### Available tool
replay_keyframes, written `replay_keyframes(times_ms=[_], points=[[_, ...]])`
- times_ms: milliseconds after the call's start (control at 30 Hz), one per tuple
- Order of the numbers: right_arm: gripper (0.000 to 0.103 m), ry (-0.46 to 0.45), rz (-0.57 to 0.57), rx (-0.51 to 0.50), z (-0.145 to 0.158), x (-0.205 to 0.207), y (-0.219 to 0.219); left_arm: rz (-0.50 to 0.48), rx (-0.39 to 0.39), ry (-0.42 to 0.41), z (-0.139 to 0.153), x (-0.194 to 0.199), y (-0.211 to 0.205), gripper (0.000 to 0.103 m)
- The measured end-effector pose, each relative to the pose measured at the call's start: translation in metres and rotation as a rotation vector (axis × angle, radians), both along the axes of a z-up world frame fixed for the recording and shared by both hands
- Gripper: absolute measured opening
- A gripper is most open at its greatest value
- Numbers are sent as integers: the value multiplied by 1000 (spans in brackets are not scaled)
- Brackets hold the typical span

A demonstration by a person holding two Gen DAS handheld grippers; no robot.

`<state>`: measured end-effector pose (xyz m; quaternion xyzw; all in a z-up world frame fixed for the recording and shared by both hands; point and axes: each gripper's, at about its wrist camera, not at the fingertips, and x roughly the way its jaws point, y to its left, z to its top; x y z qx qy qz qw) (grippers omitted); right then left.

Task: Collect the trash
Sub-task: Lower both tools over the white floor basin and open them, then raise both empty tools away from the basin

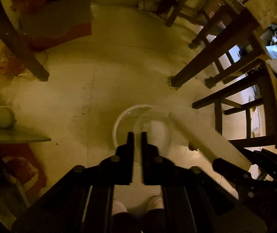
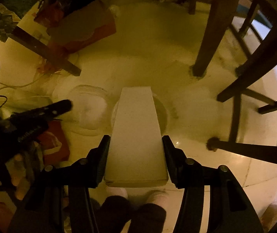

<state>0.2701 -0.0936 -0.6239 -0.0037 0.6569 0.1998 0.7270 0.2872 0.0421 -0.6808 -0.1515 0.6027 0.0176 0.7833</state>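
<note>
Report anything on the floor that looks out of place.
Red wrappers and crumpled clear plastic lie loose on the floor by a table leg. A small brown scrap sits beside the white bin.
</note>
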Motion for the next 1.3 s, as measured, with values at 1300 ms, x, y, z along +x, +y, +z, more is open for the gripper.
replay_keyframes(times_ms=[1300], points=[[59, -436, -90, 87, 430, -43, 3, -48, 117, -426, 461, -56, 12, 41]])
